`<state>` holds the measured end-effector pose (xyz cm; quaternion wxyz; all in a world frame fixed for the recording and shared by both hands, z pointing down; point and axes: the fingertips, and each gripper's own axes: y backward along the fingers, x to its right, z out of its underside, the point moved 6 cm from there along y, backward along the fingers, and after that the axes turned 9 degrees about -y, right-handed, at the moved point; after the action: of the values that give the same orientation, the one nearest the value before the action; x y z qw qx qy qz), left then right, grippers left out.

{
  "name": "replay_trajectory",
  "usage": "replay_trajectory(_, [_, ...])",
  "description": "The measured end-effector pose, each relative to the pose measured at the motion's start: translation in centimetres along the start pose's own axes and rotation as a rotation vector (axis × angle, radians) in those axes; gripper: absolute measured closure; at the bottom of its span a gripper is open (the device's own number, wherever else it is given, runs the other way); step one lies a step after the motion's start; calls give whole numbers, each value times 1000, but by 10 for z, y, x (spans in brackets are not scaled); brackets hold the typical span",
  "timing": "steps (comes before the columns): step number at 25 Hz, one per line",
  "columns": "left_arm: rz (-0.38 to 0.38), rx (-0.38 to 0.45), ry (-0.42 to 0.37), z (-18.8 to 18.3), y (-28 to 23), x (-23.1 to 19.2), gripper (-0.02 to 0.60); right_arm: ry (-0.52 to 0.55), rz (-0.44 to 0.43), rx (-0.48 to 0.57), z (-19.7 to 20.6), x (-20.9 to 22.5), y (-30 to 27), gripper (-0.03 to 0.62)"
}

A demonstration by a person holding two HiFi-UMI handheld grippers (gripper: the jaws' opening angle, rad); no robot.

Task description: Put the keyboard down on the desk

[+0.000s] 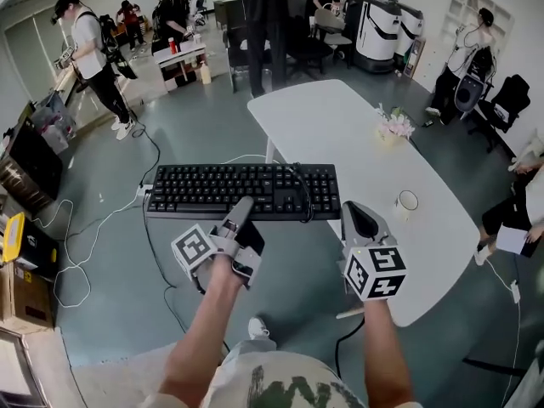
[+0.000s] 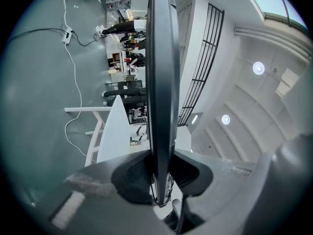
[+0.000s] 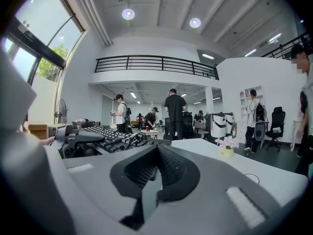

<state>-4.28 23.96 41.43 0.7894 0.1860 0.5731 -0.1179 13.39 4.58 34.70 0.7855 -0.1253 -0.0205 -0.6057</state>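
The black keyboard (image 1: pixel 242 189), a cable (image 1: pixel 299 192) draped across its keys, is pinched at its near edge by the left gripper (image 1: pixel 244 205) jaws. It is held level, partly over the white tabletop (image 1: pixel 340 126). The right gripper (image 1: pixel 350 208) jaws are pressed together, empty.

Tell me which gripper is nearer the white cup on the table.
Right. The right gripper is just left of the cup, at the right end of the keyboard. The left gripper is farther left, clamped on the keyboard's near edge.
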Motion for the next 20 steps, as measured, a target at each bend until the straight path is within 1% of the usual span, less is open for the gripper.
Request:
replay_trajectory(4, [15, -37, 7, -33, -25, -9, 488, -21, 45, 9, -11, -3, -27, 595])
replay_trajectory(8, [14, -62, 21, -54, -40, -18, 488, -19, 78, 3, -15, -9, -47, 595])
replay_trajectory(14, [29, -99, 42, -70, -52, -30, 488, -18, 115, 1, -15, -17, -64, 595])
replay_trajectory(20, [28, -134, 45, -75, -57, -39, 488, -18, 149, 0, -12, -17, -66, 595])
